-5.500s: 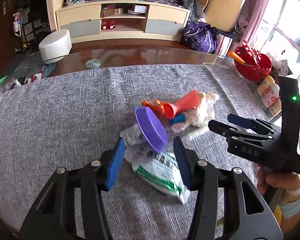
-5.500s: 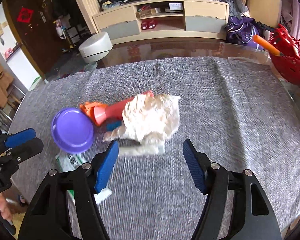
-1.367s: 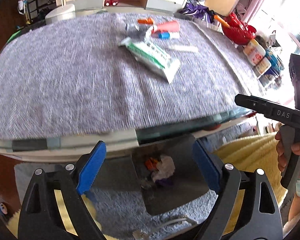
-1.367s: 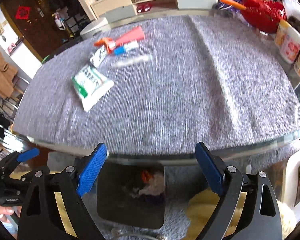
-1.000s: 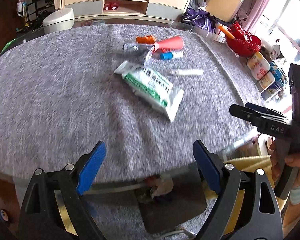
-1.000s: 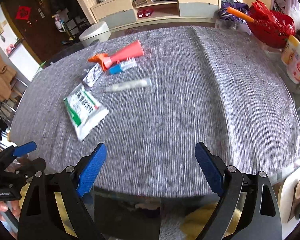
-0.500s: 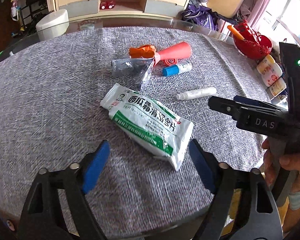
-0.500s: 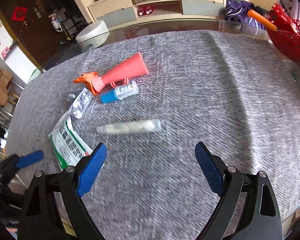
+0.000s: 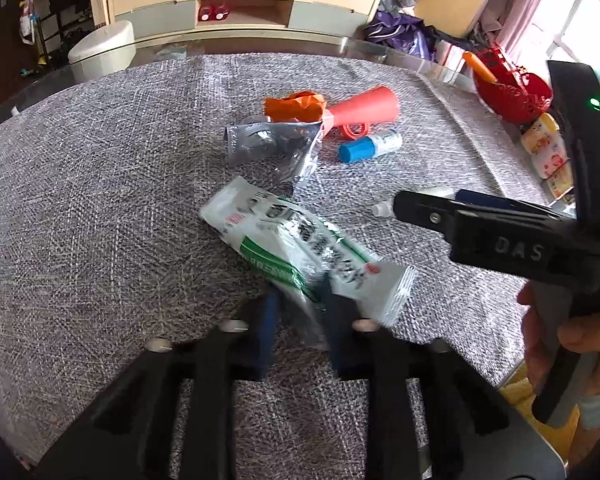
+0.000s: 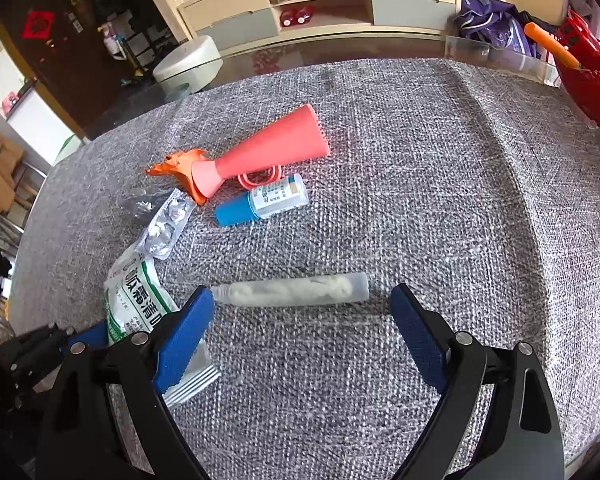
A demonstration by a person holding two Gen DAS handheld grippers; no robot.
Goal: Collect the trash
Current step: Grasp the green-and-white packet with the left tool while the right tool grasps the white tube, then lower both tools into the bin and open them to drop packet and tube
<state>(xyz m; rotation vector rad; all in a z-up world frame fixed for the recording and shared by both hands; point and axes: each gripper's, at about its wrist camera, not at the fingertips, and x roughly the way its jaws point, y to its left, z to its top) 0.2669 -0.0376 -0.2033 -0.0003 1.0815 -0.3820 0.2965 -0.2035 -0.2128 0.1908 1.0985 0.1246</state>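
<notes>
On a table (image 10: 440,184) covered in grey woven cloth, the left hand-held gripper (image 9: 298,312) has its blue pads drawn in on the near end of a white-and-green sachet (image 9: 300,248), which buckles between them; the view is blurred by motion, so the firmness of the grip is a judgement. The right hand-held gripper (image 10: 302,320) hovers with its jaws wide apart, straddling a clear tube with white filling (image 10: 296,290) that lies flat on the cloth just ahead of its pads and is not yet touched. Beyond, close together near the middle of the table, lie the remaining pieces: a coral cone-shaped horn (image 10: 268,152) with an orange scrap (image 10: 176,168) at its narrow end, a small bottle with a blue cap (image 10: 260,202), and a silver pill blister pack (image 10: 162,226). No bin is visible in either view. Judging by the layout, the collection is only partly done: one item is being taken, a second is lined up for the other gripper, and four more wait on the cloth. A red basket (image 9: 512,96) and yellow-labelled containers (image 9: 548,152) at the far right edge appear to be household goods rather than rubbish.
</notes>
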